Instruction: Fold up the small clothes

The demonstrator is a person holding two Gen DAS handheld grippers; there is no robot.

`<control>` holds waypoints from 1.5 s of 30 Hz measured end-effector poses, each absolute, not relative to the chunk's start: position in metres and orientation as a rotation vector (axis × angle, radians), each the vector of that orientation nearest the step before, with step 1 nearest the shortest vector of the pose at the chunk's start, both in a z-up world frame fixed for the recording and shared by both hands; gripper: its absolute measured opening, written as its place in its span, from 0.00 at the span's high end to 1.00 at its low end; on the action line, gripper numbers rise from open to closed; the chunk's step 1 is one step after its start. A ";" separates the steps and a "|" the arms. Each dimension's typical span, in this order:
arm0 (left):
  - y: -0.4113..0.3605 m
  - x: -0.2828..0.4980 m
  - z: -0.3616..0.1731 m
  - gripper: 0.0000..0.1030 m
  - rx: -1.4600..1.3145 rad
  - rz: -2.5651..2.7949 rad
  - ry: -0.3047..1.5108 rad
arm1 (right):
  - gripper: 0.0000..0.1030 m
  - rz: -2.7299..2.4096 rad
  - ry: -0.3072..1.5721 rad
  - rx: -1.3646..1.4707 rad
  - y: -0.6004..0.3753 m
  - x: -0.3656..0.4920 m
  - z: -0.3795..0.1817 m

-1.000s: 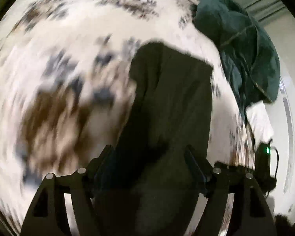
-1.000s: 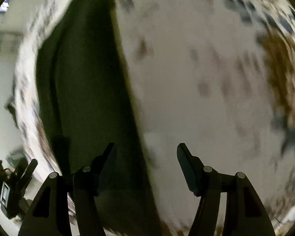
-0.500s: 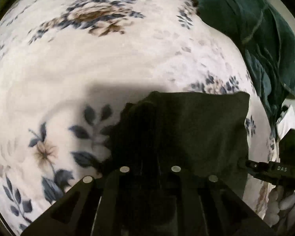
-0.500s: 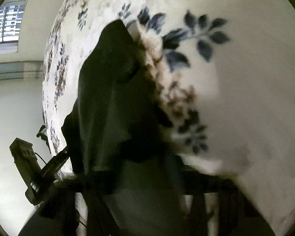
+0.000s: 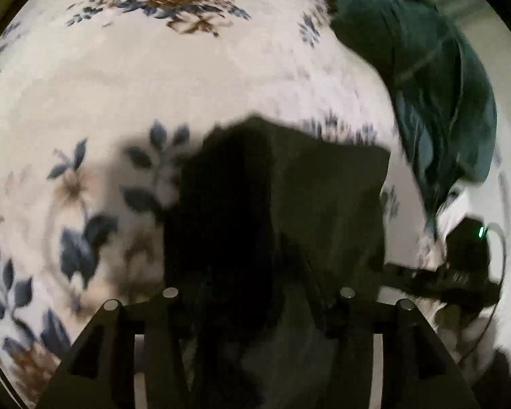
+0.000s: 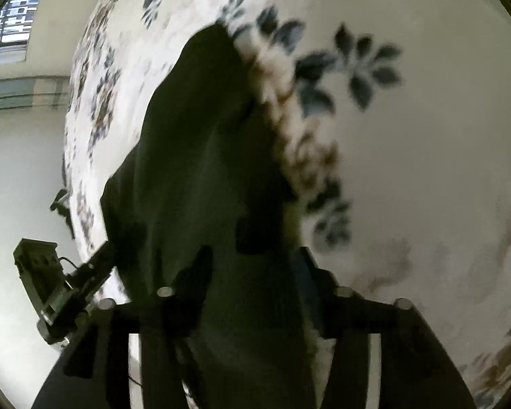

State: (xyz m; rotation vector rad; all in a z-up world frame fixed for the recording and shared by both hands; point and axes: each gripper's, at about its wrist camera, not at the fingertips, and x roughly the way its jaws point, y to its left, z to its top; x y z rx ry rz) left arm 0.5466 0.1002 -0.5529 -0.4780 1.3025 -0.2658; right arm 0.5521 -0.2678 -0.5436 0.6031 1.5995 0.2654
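The dark garment [image 5: 289, 211] drapes between the spread fingers of each hand-held gripper [image 5: 259, 303] [image 6: 252, 272].

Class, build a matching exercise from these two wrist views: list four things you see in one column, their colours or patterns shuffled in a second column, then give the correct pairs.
Column A
1. folded garment between the fingers
2. bedsheet
3. crumpled cloth at the bed's far edge
4. small light on the other hand-held gripper

Column B
a. teal
b. very dark, near black
c. green
d. white with blue and brown flowers

Pairs: 1-b, 2-d, 3-a, 4-c
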 end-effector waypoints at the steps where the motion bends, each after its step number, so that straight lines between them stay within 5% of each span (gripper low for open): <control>1: 0.098 0.542 -0.556 0.84 -0.430 -0.246 1.305 | 0.49 0.272 1.616 0.609 -0.265 0.548 -0.547; 4: 0.106 0.540 -0.564 0.83 -0.398 -0.237 1.290 | 0.64 0.226 1.610 0.525 -0.260 0.530 -0.556; 7: 0.117 0.548 -0.571 0.79 -0.493 -0.287 1.317 | 0.64 0.137 1.563 0.532 -0.268 0.519 -0.556; 12: 0.110 0.518 -0.553 0.55 -0.543 -0.373 1.327 | 0.61 0.120 1.576 0.545 -0.260 0.503 -0.541; 15: 0.089 0.504 -0.564 0.55 -0.462 -0.395 1.350 | 0.51 0.099 1.609 0.567 -0.261 0.480 -0.536; 18: 0.079 0.498 -0.568 0.78 -0.324 -0.428 1.302 | 0.51 0.087 1.663 0.643 -0.268 0.452 -0.554; 20: 0.083 0.498 -0.568 0.80 -0.294 -0.457 1.276 | 0.59 0.100 1.624 0.663 -0.274 0.435 -0.563; 21: 0.087 0.499 -0.570 0.80 -0.314 -0.464 1.279 | 0.73 0.096 1.594 0.654 -0.274 0.432 -0.564; 25: 0.104 0.497 -0.579 0.77 -0.411 -0.486 1.299 | 0.78 0.073 1.533 0.678 -0.278 0.424 -0.567; 29: 0.103 0.490 -0.571 0.59 -0.509 -0.471 1.356 | 0.76 0.063 1.540 0.590 -0.266 0.423 -0.558; 32: 0.095 0.470 -0.563 0.59 -0.372 -0.472 1.335 | 0.56 0.078 1.571 0.563 -0.260 0.418 -0.549; 35: 0.106 0.459 -0.575 0.70 -0.310 -0.403 1.334 | 0.53 0.099 1.608 0.521 -0.252 0.401 -0.550; 37: 0.123 0.460 -0.583 0.68 -0.393 -0.376 1.353 | 0.82 0.048 1.598 0.443 -0.253 0.390 -0.555; 39: 0.132 0.458 -0.582 0.65 -0.473 -0.382 1.365 | 0.82 0.033 1.583 0.475 -0.264 0.383 -0.562; 43: 0.132 0.439 -0.563 0.36 -0.453 -0.398 1.382 | 0.77 0.063 1.600 0.557 -0.272 0.373 -0.552; 44: 0.134 0.428 -0.558 0.34 -0.482 -0.413 1.384 | 0.70 0.071 1.616 0.580 -0.273 0.367 -0.549; 45: 0.136 0.418 -0.555 0.33 -0.507 -0.426 1.385 | 0.51 0.070 1.640 0.593 -0.274 0.360 -0.546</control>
